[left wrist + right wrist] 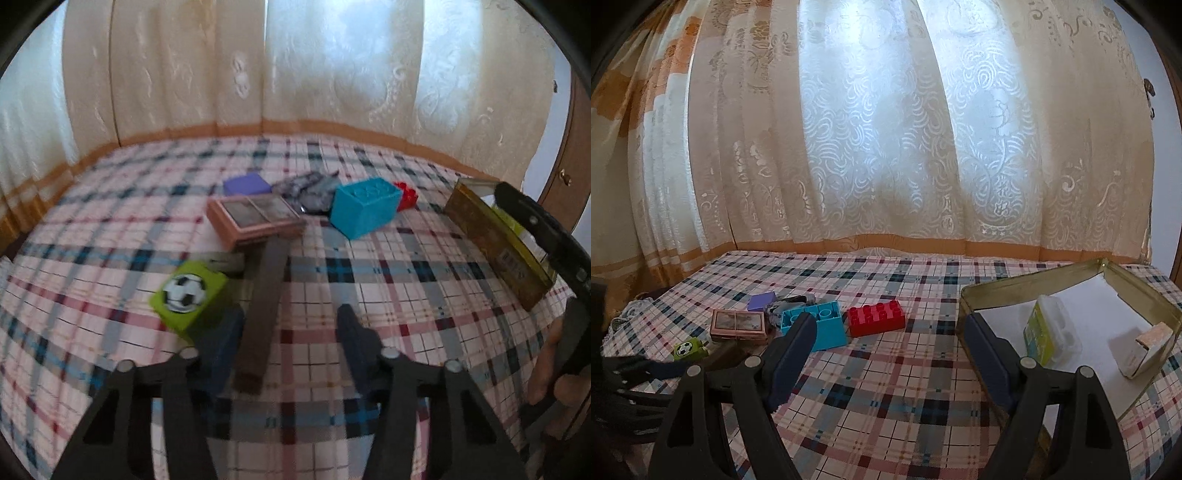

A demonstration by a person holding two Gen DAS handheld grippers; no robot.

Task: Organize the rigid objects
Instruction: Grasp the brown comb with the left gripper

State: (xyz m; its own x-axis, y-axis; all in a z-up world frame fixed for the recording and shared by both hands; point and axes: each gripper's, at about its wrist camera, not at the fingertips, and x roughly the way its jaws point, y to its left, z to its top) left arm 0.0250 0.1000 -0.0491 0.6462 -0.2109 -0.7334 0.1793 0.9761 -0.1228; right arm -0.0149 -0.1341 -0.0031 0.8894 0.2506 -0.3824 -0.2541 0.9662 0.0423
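Green block (190,297), football print

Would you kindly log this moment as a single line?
left hand-held gripper: open over brown bar | right hand-held gripper: open, empty | tin box: holds two items | red brick: on cloth

You've got a plaid tablecloth (886,387), pink/white w/ navy, blue and red lines. On it: lime-green block w/ black-and-white football print (190,299), turquoise studded brick (364,206), red studded brick (876,317), purple block (761,301), gold tin (1015,295) w/ white inside. Cream lace curtain (886,147), orange hem.
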